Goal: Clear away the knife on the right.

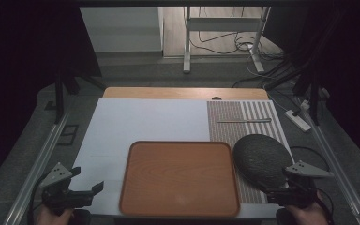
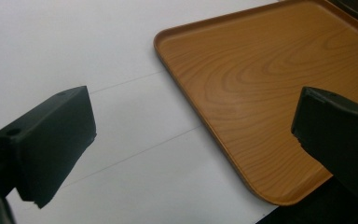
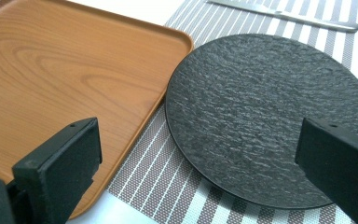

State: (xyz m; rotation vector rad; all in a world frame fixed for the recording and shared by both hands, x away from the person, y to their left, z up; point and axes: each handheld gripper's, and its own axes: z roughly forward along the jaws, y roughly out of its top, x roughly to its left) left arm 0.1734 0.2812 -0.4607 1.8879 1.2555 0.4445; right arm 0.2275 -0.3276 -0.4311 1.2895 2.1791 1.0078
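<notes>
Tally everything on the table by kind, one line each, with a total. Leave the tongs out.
Wooden tray: 1
Black round plate: 1
Metal knife: 1
Striped placemat: 1
White sheet: 1
Total: 5

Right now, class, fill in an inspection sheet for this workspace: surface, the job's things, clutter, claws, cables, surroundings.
Surface: wooden table under a white sheet and a striped placemat.
Job's things: dark textured plate on the placemat, beside an empty wooden tray; whether they touch is unclear.
Clutter: a metal knife on the placemat beyond the plate.
Claws: left claw and right claw both open, holding nothing.
Cables: loose cables on the floor beyond the table.
Surroundings: dim; white stand legs behind.
</notes>
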